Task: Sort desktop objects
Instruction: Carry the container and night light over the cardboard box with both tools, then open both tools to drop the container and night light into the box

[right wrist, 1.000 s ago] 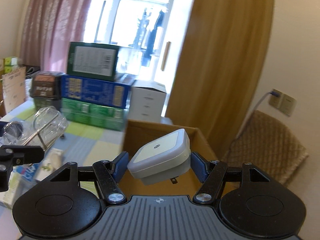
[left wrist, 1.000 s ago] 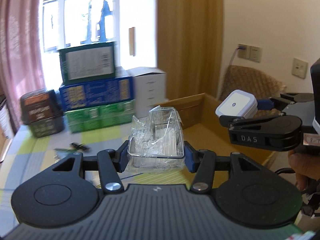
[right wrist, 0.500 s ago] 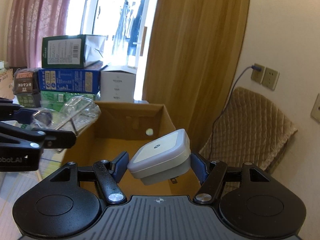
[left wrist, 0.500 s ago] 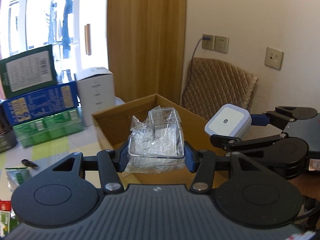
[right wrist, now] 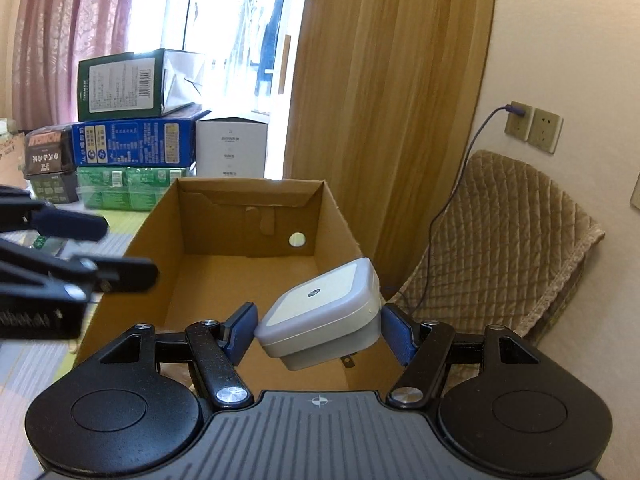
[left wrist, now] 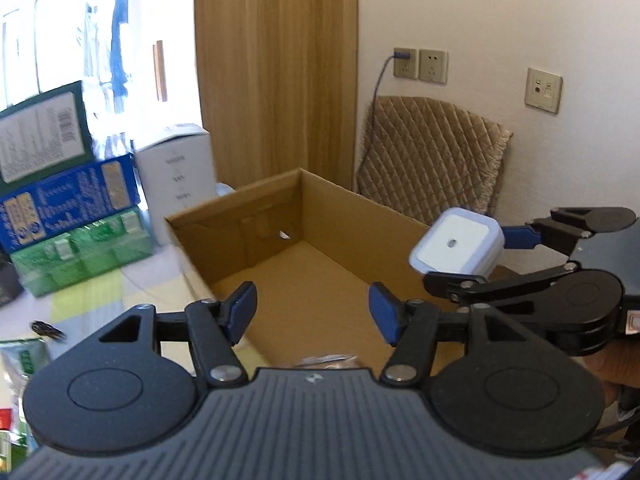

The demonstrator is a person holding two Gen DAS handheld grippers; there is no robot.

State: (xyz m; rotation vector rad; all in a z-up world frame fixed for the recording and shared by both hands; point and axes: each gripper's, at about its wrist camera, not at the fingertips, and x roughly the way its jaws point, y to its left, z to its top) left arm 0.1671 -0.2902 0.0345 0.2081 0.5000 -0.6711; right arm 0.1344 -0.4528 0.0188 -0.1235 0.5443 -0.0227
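White square plug-in night light, gripped between the right gripper pads, hangs over the near right wall of the open brown cardboard box, while the left gripper, jaws opening and empty, hovers above the box floor.
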